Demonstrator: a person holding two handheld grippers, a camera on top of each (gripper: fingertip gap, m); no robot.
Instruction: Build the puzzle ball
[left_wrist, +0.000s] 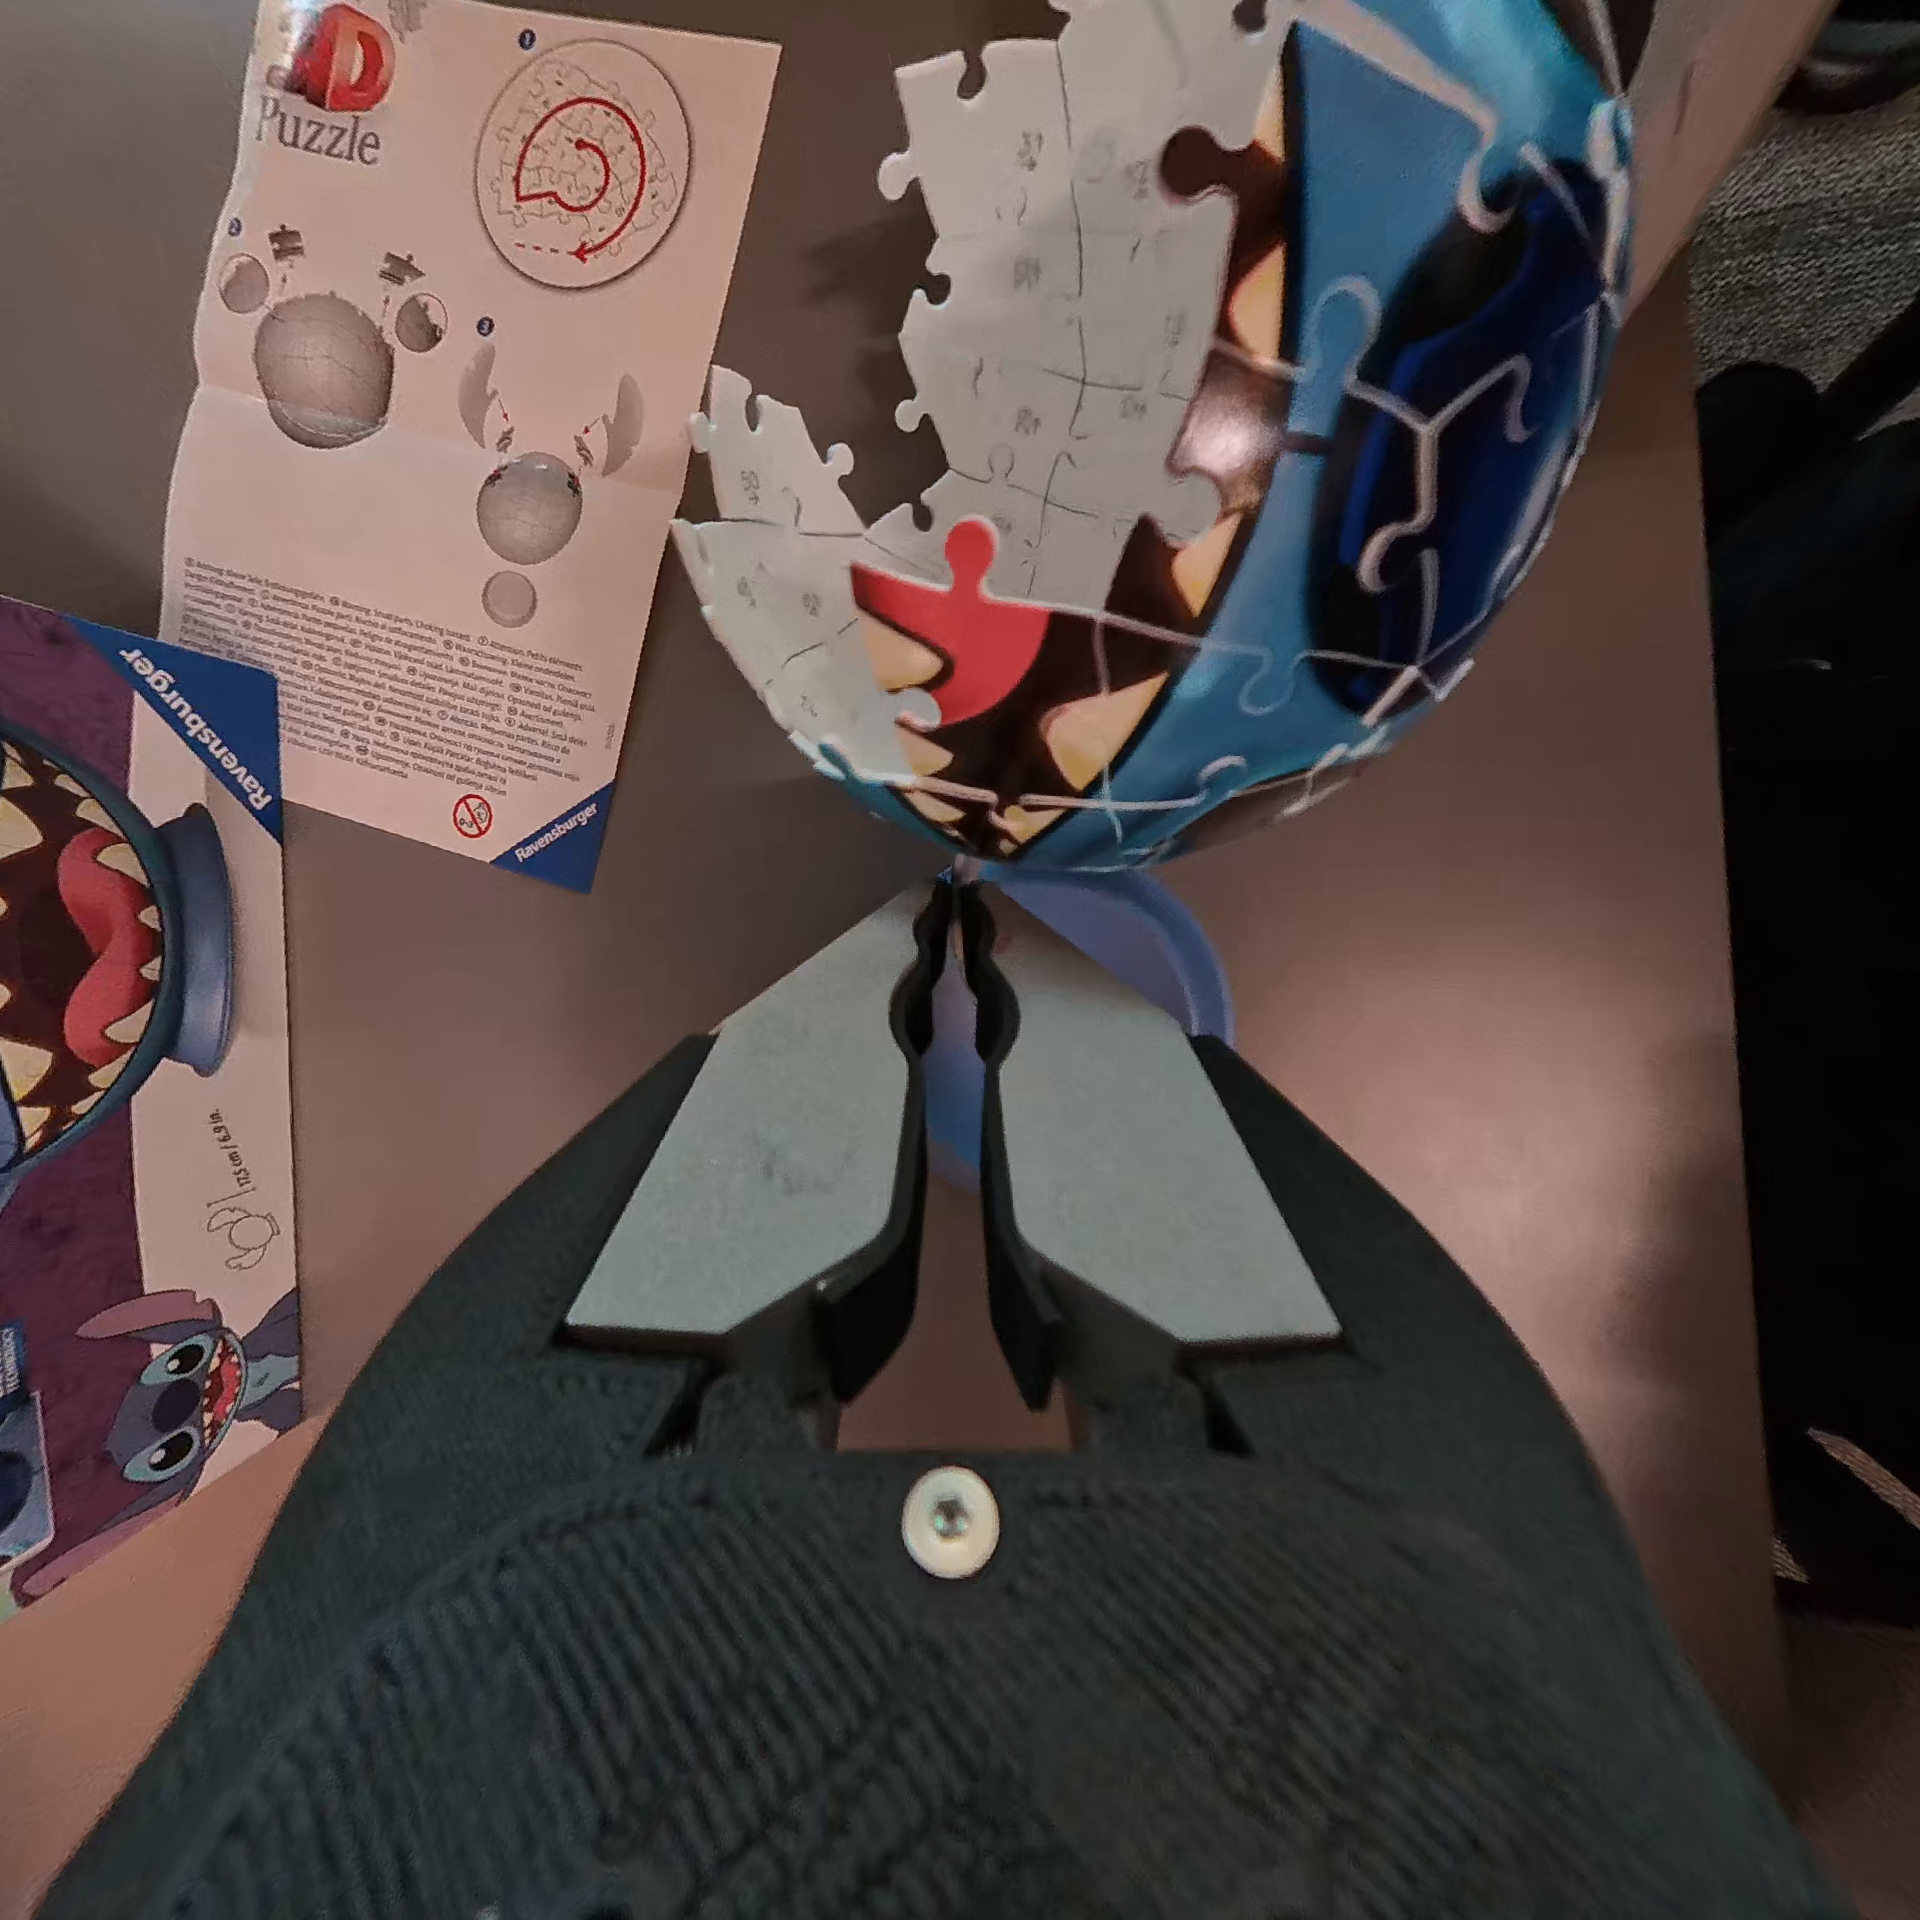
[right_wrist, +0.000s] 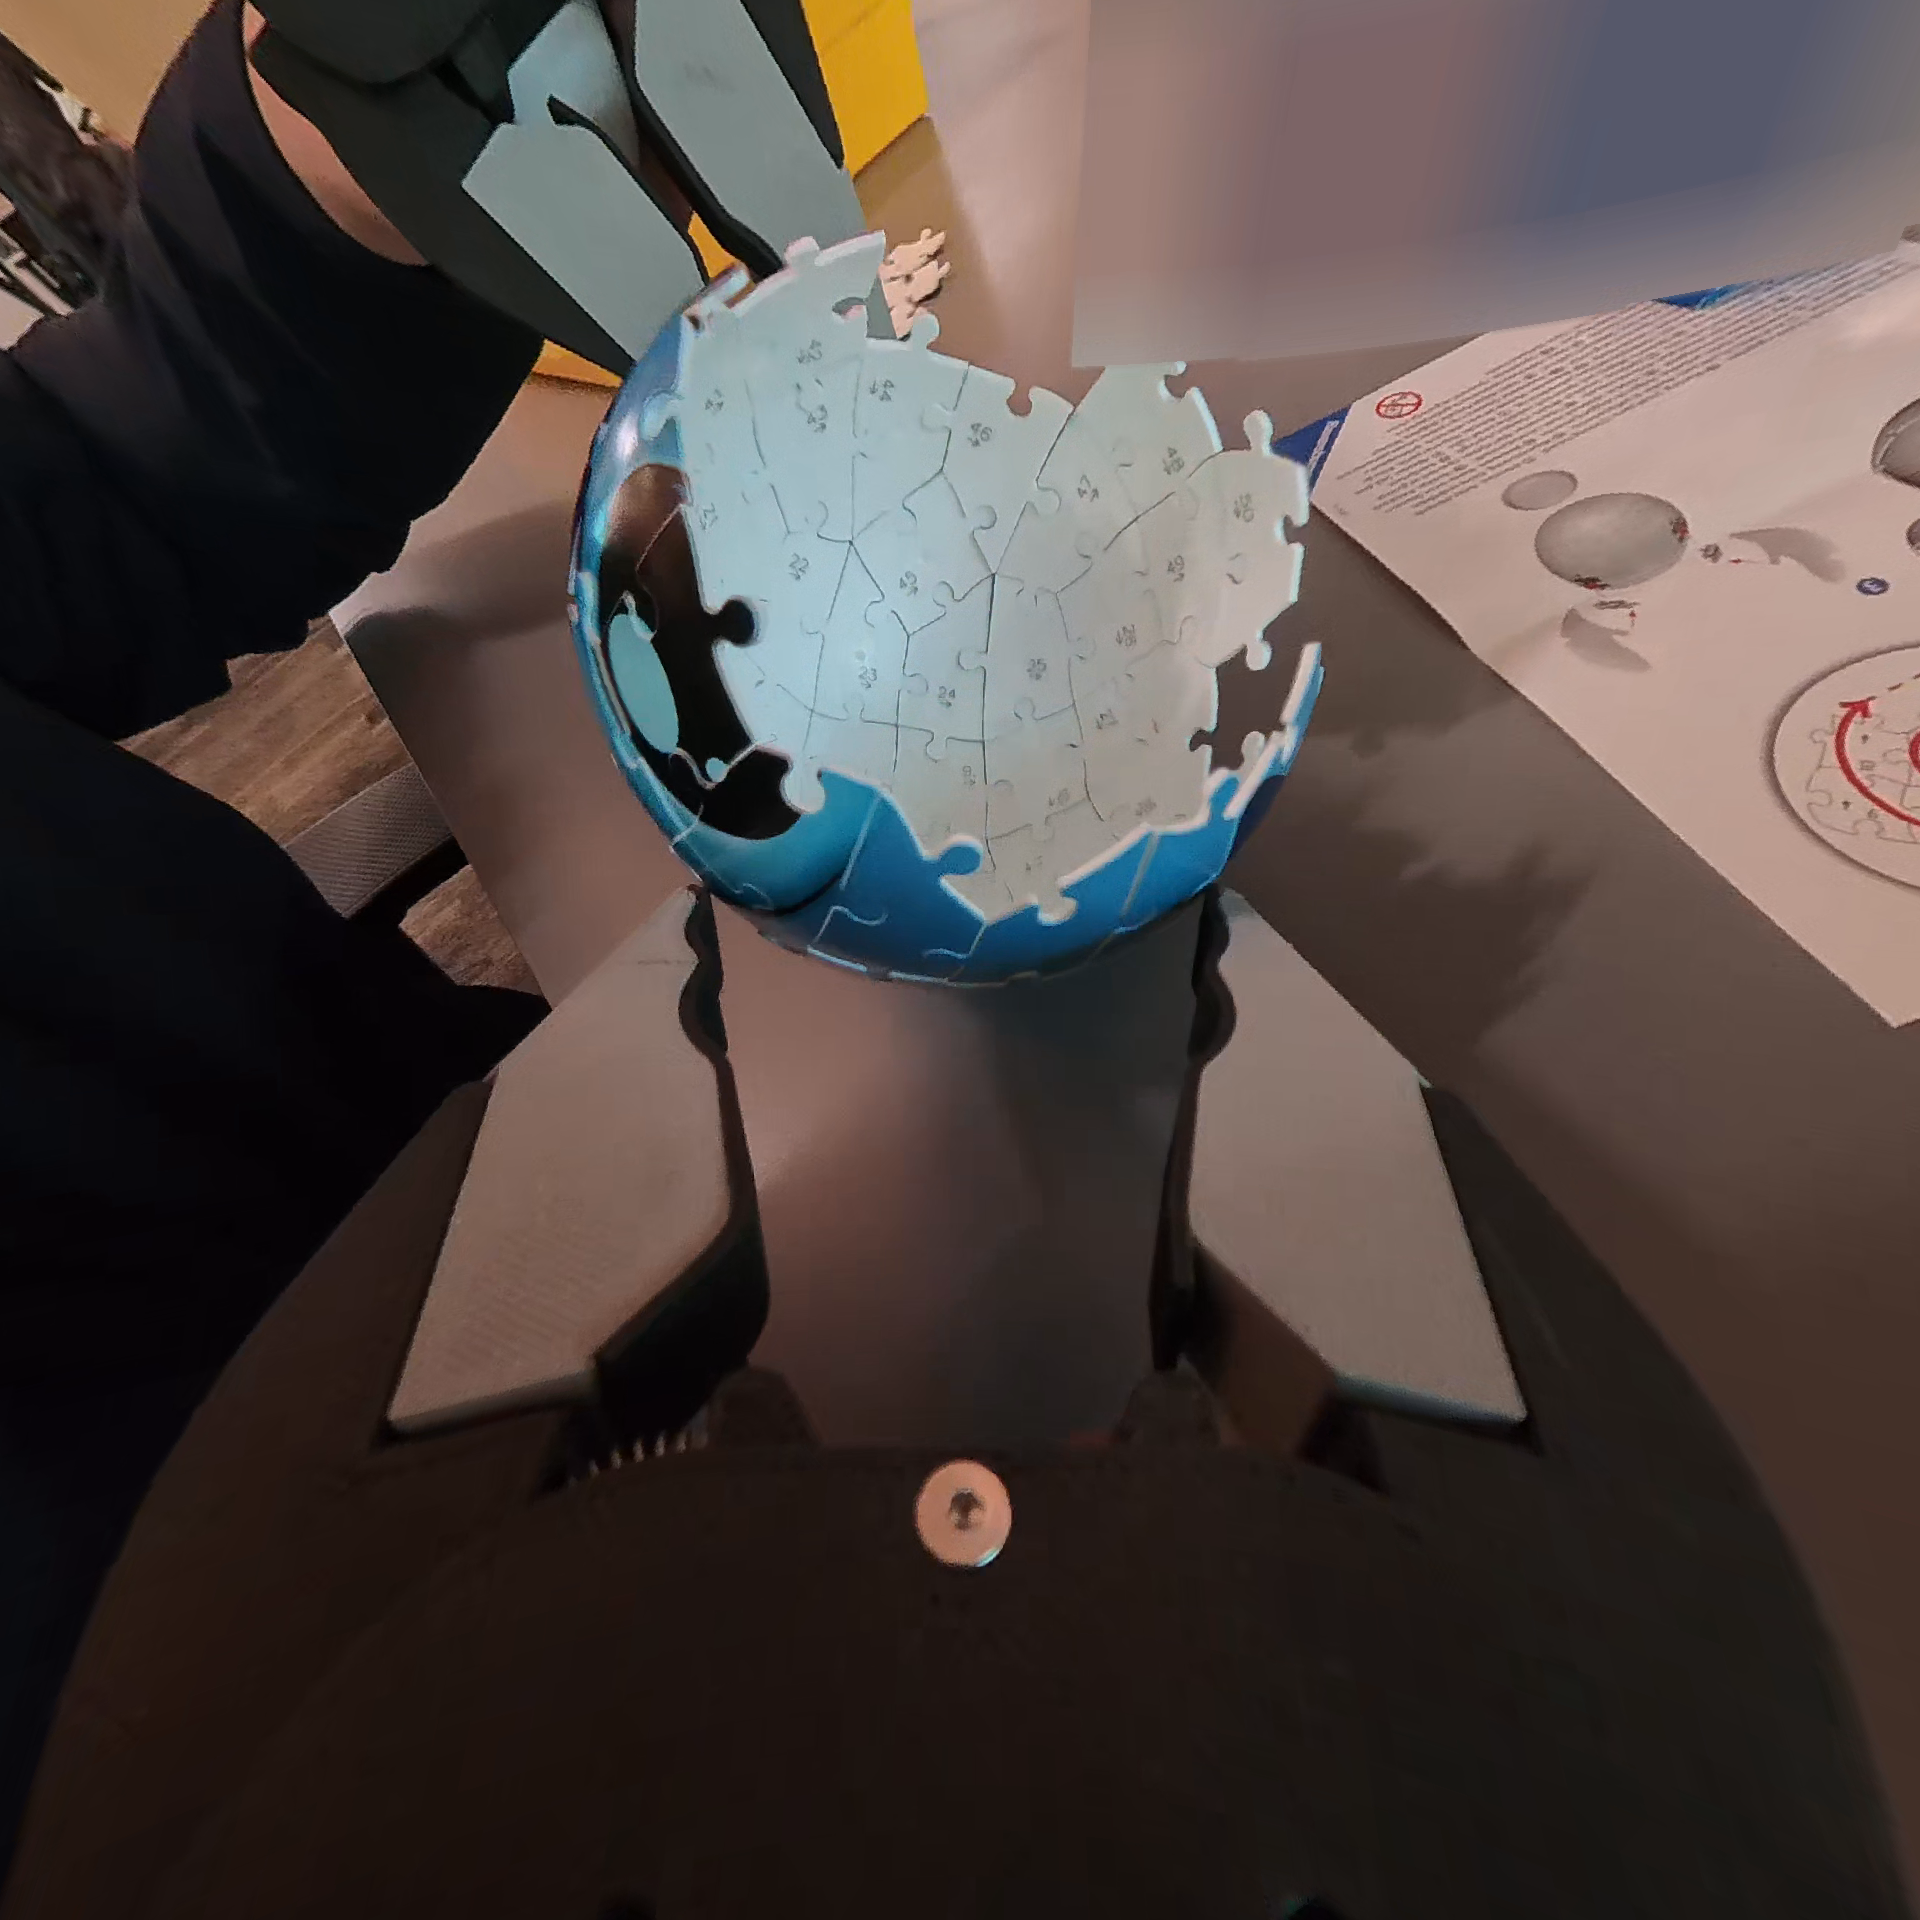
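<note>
Nearest the camera, the left tool (left_wrist: 954, 902) has its fingers pressed nearly together at the ball's (left_wrist: 1195, 499) lower edge, seemingly pinching the rim there (contact is partly hidden) to steady the shell. The right tool (right_wrist: 954, 940) is spread wide, its fingers flanking the ball's underside, probably cradling it so the open side faces up for the next piece. The half-built ball hangs above the tabletop (left_wrist: 1455, 1039), beside the leaflet (left_wrist: 436, 436) and box (left_wrist: 135, 1039).

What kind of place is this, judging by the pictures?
Probably an indoor room, home or office: a smooth brown table, a paper instruction sheet, and wood-look flooring below the table's edge.
</note>
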